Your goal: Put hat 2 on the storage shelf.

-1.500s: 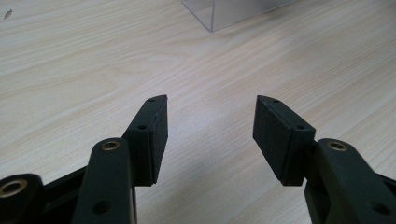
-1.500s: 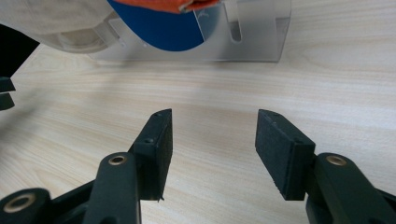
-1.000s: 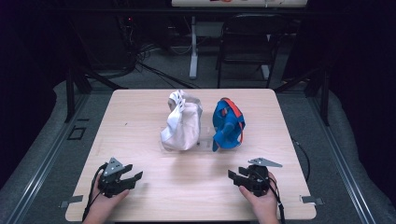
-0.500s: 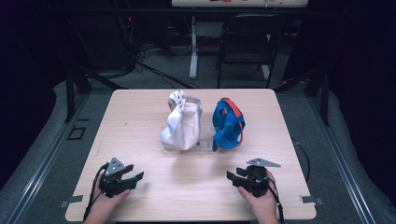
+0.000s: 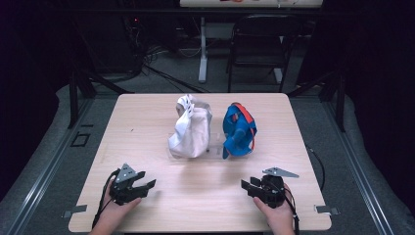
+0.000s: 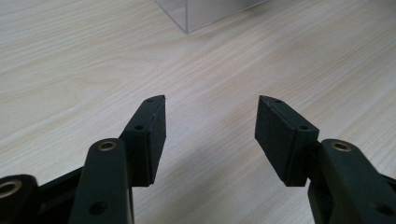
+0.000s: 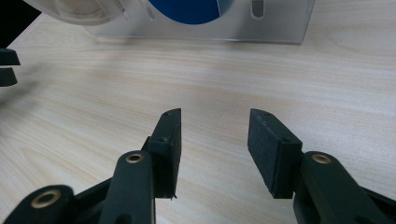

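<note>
Both grippers rest low at the near edge of the table [image 5: 147, 122], well apart from the work. Left gripper [image 6: 211, 122]: jaws spread, bare wood between them. Right gripper [image 7: 214, 135]: jaws apart and empty too, though they have just been closing in somewhat. The things to handle sit mid-table on a clear stand [image 7: 280, 21]: a white bag [image 5: 191, 131] on its left side and a blue bag [image 5: 239, 129] with orange trim just beside it on the right; whether the two touch is not clear. Judgement: the step in hand is the approach. Best done with each gripper going to the bag on its own side, jaws re-opened wide before arrival, and closing on a firm fold or strap, not loose fabric. The stand looks light, so approach from above rather than pushing in level, or it may slide.
</note>
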A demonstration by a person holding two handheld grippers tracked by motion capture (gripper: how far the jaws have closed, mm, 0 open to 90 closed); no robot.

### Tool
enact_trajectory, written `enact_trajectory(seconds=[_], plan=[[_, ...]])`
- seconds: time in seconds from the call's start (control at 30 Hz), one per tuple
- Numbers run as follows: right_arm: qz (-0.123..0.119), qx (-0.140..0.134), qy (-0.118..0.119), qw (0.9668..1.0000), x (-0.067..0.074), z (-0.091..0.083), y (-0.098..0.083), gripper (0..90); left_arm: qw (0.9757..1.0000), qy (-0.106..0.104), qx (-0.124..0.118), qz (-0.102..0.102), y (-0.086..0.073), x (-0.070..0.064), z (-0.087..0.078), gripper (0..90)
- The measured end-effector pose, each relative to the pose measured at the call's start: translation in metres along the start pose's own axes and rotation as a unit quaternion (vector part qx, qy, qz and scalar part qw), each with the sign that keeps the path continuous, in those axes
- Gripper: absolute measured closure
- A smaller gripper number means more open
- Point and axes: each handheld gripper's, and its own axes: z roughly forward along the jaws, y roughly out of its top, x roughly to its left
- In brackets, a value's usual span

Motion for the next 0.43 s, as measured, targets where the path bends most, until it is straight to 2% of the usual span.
enact_trajectory(seconds=[0.2,0.27,0.37,0.4,0.43], plan=[[-0.003,-0.003,0.0,1.0,0.0,-0.004,-0.003,54.9,0.9999,-0.01,-0.001,0.008,0.004,-0.004,0.003,42.8],[-0.007,-0.002,-0.003,1.0,0.0,-0.007,-0.003,54.4,0.9999,-0.011,-0.009,0.008,0.006,-0.006,0.004,42.7],[-0.009,-0.018,0.01,0.9997,0.0,-0.01,0.0,54.3,0.9998,-0.012,-0.015,0.01,0.008,-0.008,0.003,42.3],[-0.015,-0.032,0.013,0.9993,0.004,-0.016,0.006,54.0,0.9996,-0.012,-0.021,0.012,0.008,-0.009,0.004,41.7],[-0.015,-0.032,0.013,0.9993,0.004,-0.016,0.006,54.0,0.9996,-0.01,-0.023,0.013,0.009,-0.01,0.003,41.7]])
